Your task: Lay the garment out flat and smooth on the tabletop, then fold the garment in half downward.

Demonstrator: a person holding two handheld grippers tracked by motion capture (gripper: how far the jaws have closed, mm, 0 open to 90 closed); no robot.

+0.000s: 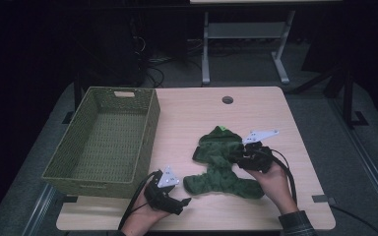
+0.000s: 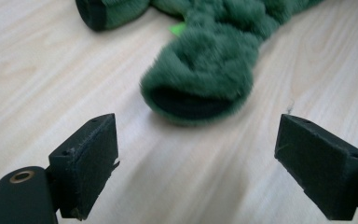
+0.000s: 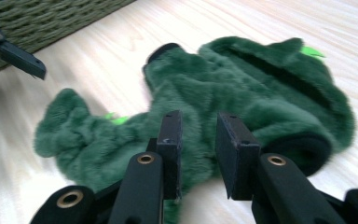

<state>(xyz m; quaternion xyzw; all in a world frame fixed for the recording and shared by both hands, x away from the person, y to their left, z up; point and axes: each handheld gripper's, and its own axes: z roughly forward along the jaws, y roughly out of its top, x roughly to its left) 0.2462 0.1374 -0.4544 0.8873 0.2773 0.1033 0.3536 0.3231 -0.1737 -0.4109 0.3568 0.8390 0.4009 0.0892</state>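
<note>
Right gripper: jaws clenched on a fold of the green fleece garment (pile bunched between the pads). Left gripper: jaws released, wide apart, just short of a sleeve cuff. The garment lies on the table, right of the wicker basket.

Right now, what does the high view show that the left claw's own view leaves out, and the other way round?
The high view takes in the green woven basket, the right claw pinching the fuzzy green garment, and the whole wooden table. The left claw view gives a close look at one dark-lined sleeve opening between its wide-open jaws. Both show the garment, the table and the left claw.
</note>
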